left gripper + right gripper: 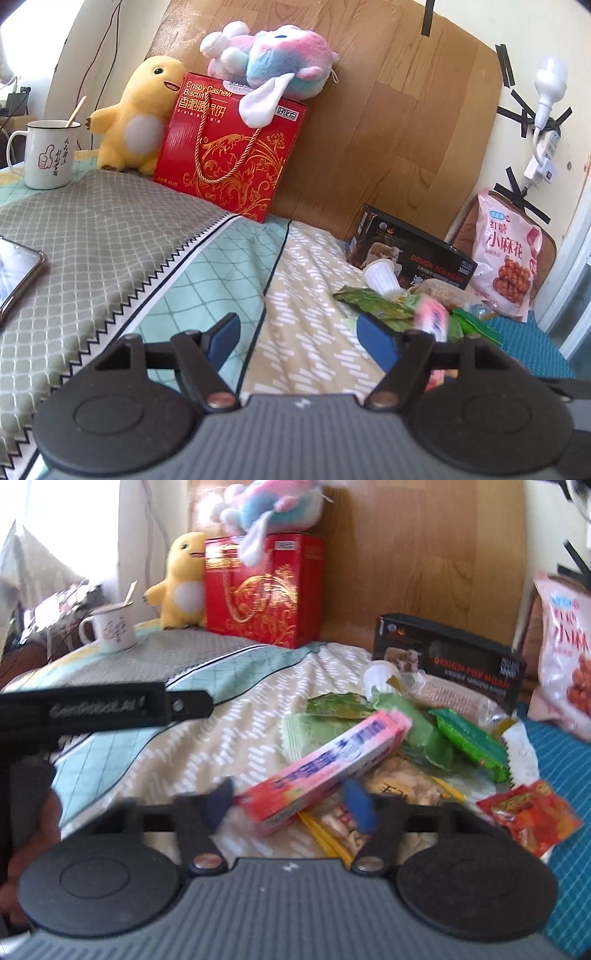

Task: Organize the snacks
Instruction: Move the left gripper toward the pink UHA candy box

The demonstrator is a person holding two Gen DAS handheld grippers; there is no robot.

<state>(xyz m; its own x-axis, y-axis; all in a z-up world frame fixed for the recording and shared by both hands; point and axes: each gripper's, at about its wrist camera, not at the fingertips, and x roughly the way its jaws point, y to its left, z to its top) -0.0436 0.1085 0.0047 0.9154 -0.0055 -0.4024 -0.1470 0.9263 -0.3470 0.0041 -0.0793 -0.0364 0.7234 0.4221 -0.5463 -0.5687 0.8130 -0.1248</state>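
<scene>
My right gripper has the near end of a long pink snack box between its blue pads, which press on both sides; the box tilts up over the snack pile. The pile lies on the patterned bedspread: green packets, a red packet, a clear bag of crackers and a white jelly cup. My left gripper stands open over bare bedspread, left of the pile, with nothing between its fingers. In the left wrist view the pink box shows blurred beside its right finger.
A black carton and a big pink snack bag stand behind the pile. A red gift box with a plush toy on top, a yellow plush and a mug line the headboard. A phone lies at left.
</scene>
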